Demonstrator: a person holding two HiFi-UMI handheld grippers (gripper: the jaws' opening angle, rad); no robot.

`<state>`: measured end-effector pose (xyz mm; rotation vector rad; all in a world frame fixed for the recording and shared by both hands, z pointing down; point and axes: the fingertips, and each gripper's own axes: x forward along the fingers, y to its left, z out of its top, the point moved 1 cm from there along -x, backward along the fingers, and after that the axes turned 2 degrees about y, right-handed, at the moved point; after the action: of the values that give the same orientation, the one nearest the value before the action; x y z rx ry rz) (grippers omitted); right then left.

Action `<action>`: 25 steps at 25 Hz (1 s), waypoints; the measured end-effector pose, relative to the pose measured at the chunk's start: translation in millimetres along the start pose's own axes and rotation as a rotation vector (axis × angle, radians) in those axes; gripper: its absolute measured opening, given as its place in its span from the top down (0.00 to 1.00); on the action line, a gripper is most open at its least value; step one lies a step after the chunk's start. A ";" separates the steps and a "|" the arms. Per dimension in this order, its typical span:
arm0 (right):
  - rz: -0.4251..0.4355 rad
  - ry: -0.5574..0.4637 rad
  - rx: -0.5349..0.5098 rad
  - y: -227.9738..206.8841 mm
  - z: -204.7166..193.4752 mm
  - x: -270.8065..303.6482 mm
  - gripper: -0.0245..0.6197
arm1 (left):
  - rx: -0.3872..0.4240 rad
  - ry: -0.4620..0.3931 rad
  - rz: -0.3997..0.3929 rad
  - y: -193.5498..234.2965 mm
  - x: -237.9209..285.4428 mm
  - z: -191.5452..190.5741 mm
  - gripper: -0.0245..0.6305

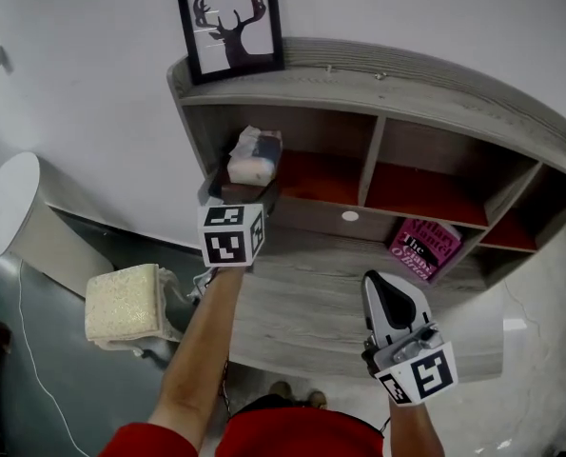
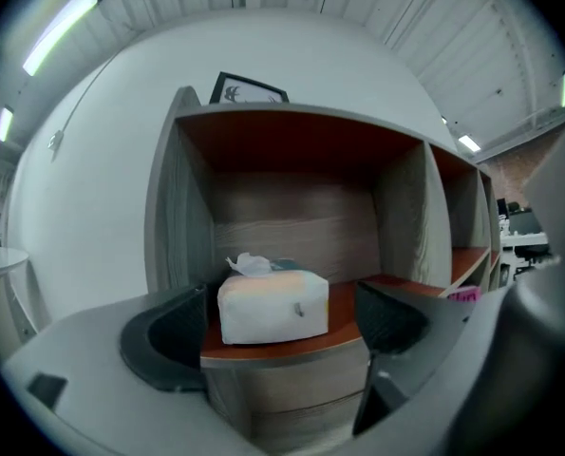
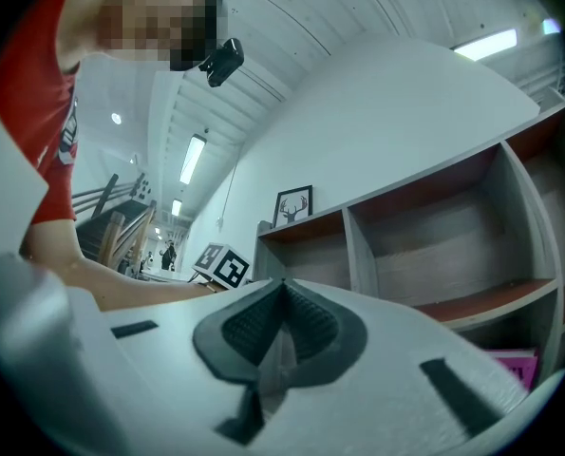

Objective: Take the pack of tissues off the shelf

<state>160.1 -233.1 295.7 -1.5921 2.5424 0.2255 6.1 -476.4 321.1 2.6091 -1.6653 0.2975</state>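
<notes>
Left gripper (image 1: 241, 194) released, jaws wide and empty, aimed straight at tissues (image 2: 273, 307) just beyond its tips. Tissues sit at near edge of left shelf (image 1: 322, 179) bay, long axis across jaws. Right gripper (image 3: 280, 326) clenched, empty, well right.

Left gripper (image 2: 284, 321): body matt grey plastic, smooth. Its pads (image 2: 178, 335) dark, finely grained, rubbery look. Between those 2 pads, pack of tissues (image 2: 273, 310): soft pale wrap, slight sheen, crumpled white paper tuft on top. Shelf (image 2: 176, 217) ahead of claw: walls grey wood-grain, matt; board under pack red-brown, smooth, faint gloss. Right gripper (image 3: 282, 326): same matt grey shell, pads (image 3: 310, 323) black, ribbed. Beyond that claw, picture frame (image 3: 293, 204) black, smooth. Book (image 1: 423, 248) past it: pink cover, glossy.
</notes>
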 end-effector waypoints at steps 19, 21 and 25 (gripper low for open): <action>-0.062 0.024 0.006 -11.5 -13.6 17.3 0.95 | 0.014 0.080 -0.003 9.4 43.8 -6.8 0.29; -0.065 0.029 0.010 -11.2 -16.2 18.3 0.95 | 0.012 0.056 -0.011 9.0 38.8 -4.8 0.30; -0.069 0.029 0.018 -11.6 -17.2 18.8 0.95 | 0.010 -0.003 -0.031 4.3 19.3 1.7 0.30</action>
<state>161.8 -258.1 308.3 -1.6852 2.4985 0.1729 10.3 -495.7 322.6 2.6408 -1.6272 0.3013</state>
